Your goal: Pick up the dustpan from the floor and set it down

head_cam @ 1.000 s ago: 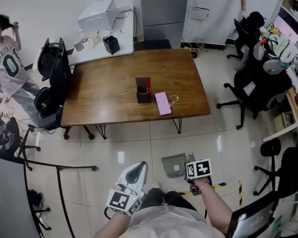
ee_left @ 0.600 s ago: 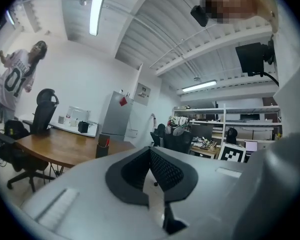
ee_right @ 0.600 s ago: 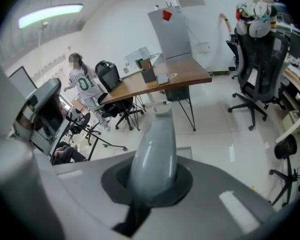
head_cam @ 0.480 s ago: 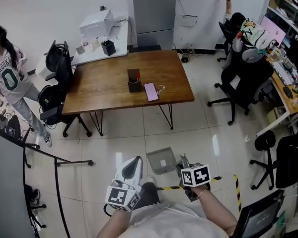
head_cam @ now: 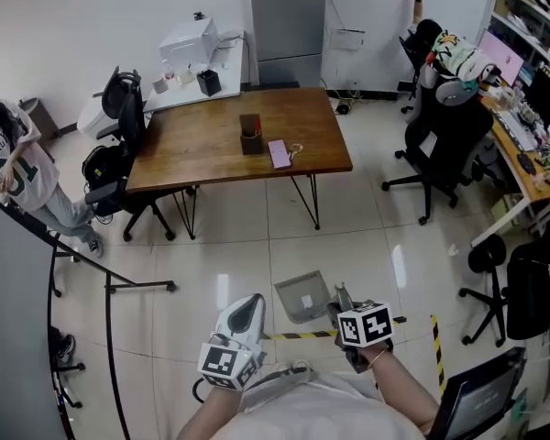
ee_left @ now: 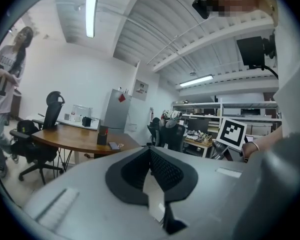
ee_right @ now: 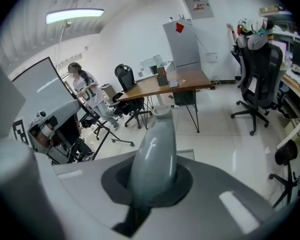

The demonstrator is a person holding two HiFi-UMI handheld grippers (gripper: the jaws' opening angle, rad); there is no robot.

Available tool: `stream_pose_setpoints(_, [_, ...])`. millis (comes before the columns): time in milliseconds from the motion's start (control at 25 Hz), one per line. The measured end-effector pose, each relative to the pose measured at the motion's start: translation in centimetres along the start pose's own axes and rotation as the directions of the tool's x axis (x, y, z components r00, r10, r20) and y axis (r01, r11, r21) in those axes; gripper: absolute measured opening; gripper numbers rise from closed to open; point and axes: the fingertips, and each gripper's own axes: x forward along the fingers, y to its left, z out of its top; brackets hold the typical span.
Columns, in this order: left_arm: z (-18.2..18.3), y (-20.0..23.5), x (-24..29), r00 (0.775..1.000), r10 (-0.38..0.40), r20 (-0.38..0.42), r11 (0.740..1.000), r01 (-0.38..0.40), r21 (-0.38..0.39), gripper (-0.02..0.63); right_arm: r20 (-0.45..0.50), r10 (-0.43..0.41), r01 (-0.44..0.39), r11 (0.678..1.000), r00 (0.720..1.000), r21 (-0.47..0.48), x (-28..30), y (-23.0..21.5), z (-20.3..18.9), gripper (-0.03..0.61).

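The grey dustpan point(head_cam: 304, 296) hangs just above the tiled floor in front of me in the head view. Its rounded grey handle point(ee_right: 154, 144) runs forward out of my right gripper point(ee_right: 151, 176), which is shut on it. That gripper point(head_cam: 341, 308) with its marker cube sits at the pan's right rear. My left gripper point(head_cam: 241, 321), white-bodied, is held to the left of the pan and apart from it. In the left gripper view its dark pads point(ee_left: 162, 169) meet at the front, the gripper point(ee_left: 150, 153) shut with nothing seen between them.
A wooden table point(head_cam: 211, 149) with a pen holder and a pink phone stands ahead. Black office chairs point(head_cam: 440, 145) and a desk are at the right, another chair point(head_cam: 119, 154) and a person point(head_cam: 18, 186) at the left. Yellow-black tape point(head_cam: 298, 335) marks the floor.
The table has drawn farther off and more floor shows ahead. Both grippers travelled with me; the dustpan stays in the right gripper and looks higher off the floor.
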Motion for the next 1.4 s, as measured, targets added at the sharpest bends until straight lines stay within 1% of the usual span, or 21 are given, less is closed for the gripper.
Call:
stream_pose_setpoints(120, [-0.1,-0.4,-1.2,1.000,-0.019,0.002,1.000,0.019,0.014,0.012,-0.013,-0.015,0.015,1.000,1.000,0.026,-0.7,-0.1,-1.3,0.002])
stream_pose_setpoints(240, [0.5,-0.5,-2.1,0.999,-0.029,0.024,0.999,0.028,0.037,0.012,-0.019,-0.022,0.022,0.999,1.000,0.038,-1.1,0.2,-2.1,0.002])
stream_pose_setpoints(400, [1.2,-0.5,-3.0,0.999,-0.023,0.042,0.999,0.022,0.029,0.012,-0.009,-0.022,0.023,0.998,1.000,0.051,-1.2,0.7,-2.5,0.002])
stream_pose_setpoints(640, [0.9,-1.3,-3.8,0.998,-0.031,0.048,0.998,0.028,0.064,0.014,0.017,0.003,-0.003,0.999,1.000,0.035,-1.7,1.8,-2.3,0.002])
stream_pose_setpoints(800, [1.2,-1.7,-3.9,0.997,-0.038,0.074,0.998,0.035,0.044,0.014,0.031,0.022,-0.023,0.999,0.999,0.042,-1.9,2.0,-2.1,0.002])
stream_pose_setpoints(920, [1.3,-2.1,-3.6,0.997,-0.038,0.072,0.999,0.036,0.031,0.014,0.030,0.026,-0.028,0.998,0.999,0.051,-2.0,1.6,-2.4,0.002])
stream_pose_setpoints(1120, [1.4,-1.8,-3.6,0.996,-0.036,0.085,0.999,0.033,0.036,0.012,0.029,0.039,-0.040,0.998,0.999,0.042,-1.7,2.1,-2.2,0.002])
stream_pose_setpoints(1320, [2.3,-1.4,-3.5,0.996,-0.023,0.089,0.999,0.020,0.029,0.012,0.025,0.047,-0.048,0.998,0.999,0.032,-1.4,2.4,-1.5,0.002])
stream_pose_setpoints(1400, [1.9,-1.2,-3.5,0.996,-0.022,0.090,0.999,0.019,0.030,0.014,0.029,0.047,-0.048,0.998,0.998,0.030,-1.3,2.4,-1.2,0.002])
